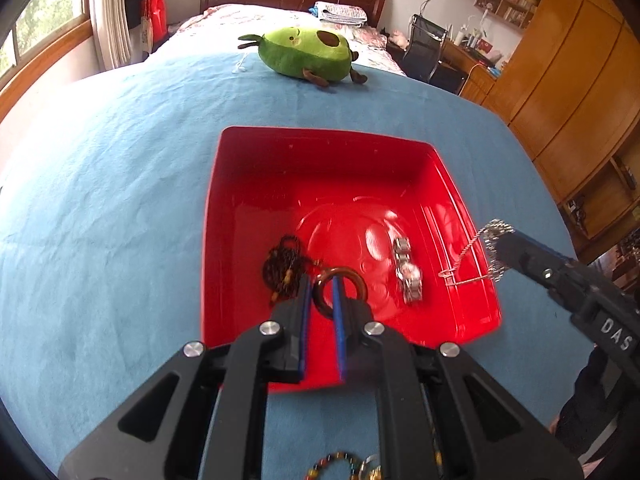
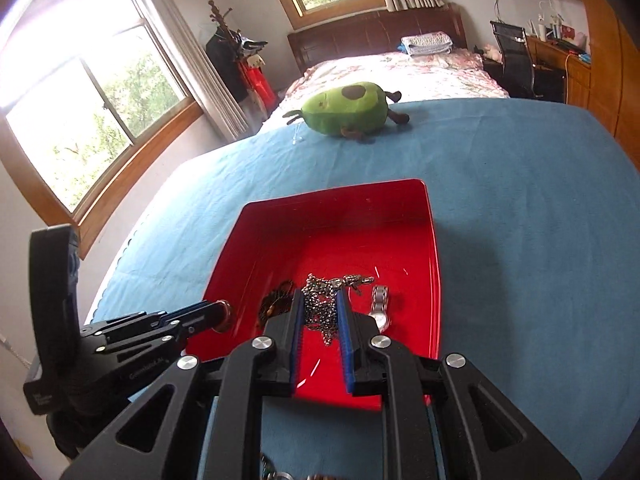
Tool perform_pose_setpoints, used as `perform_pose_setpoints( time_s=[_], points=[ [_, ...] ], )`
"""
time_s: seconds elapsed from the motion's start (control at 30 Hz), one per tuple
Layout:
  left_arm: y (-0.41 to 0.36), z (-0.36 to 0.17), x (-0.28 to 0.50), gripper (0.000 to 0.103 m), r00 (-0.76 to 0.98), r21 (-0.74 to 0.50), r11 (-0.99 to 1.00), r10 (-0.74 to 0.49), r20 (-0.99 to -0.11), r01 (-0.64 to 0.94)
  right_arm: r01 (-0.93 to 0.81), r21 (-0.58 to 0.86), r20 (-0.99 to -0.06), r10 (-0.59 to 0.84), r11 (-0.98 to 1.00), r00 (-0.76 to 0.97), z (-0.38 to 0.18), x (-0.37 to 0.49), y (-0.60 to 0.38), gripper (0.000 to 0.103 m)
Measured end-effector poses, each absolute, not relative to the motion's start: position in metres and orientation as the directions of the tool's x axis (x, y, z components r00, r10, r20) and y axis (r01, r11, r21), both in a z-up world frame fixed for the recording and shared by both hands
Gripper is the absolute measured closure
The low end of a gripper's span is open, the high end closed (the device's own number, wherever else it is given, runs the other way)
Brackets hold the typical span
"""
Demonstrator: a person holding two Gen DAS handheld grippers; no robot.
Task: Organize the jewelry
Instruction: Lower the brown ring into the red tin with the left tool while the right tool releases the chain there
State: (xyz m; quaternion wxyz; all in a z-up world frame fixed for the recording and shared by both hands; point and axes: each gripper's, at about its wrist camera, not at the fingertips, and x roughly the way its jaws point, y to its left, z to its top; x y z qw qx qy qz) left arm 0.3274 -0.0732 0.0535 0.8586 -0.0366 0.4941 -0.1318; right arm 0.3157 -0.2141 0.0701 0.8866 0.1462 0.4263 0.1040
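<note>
Left wrist: gripper (image 1: pixel 322 284) pinching ring (image 1: pixel 339 289).

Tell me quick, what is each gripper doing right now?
Left gripper: closed on the brown ring, above the red tray.
Right gripper: closed on the silver chain, over the same tray.

The left gripper (image 1: pixel 320 292) pinches a brown ring-shaped bangle (image 1: pixel 340 290) over the shiny red square plastic tray (image 1: pixel 320 160) on the blue bedspread (image 1: pixel 120 160). Inside lie a dark beaded necklace (image 1: pixel 282 266) at nine o'clock and a silver metal-link watch (image 1: pixel 408 276) — at three o'clock the right gripper (image 1: pixel 496 248) grips a silver chain (image 1: pixel 466 256). A green avocado plush toy (image 1: pixel 306 54) lies at twelve.
</note>
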Motion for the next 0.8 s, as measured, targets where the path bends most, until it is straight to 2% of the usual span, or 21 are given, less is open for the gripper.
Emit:
perform_pose_setpoints(
  time_s=[0.47,0.57,0.63,0.7,0.77,0.8],
  points=[
    [-0.085,0.005,0.407,0.092,0.403,-0.147,0.978,-0.196,-0.894,0.148,-0.012,0.270,-0.829,0.239,0.963,0.506,0.008,0.403,-0.208,0.085],
    [-0.081,-0.001,0.411,0.087,0.398,-0.136,0.982,-0.179,-0.900,0.134,-0.013,0.259,-0.828,0.229,0.966,0.511,0.010,0.401,-0.208,0.084],
    [-0.080,-0.001,0.413,0.081,0.396,-0.141,0.981,-0.182,-0.900,0.131,-0.015,0.256,-0.823,0.226,0.967,0.521,0.014,0.399,-0.209,0.076],
    [-0.082,0.001,0.411,0.069,0.409,-0.134,0.981,-0.180,-0.895,0.138,-0.014,0.253,-0.818,0.222,0.967,0.532,0.018,0.395,-0.210,0.075],
    [-0.084,0.005,0.409,0.065,0.429,-0.122,0.982,-0.175,-0.886,0.147,-0.017,0.262,-0.812,0.230,0.965,0.536,0.020,0.391,-0.211,0.075],
    [-0.084,0.006,0.408,0.058,0.434,-0.118,0.981,-0.173,-0.884,0.151,-0.017,0.261,-0.812,0.229,0.965,0.537,0.022,0.389,-0.210,0.075]
  ],
)
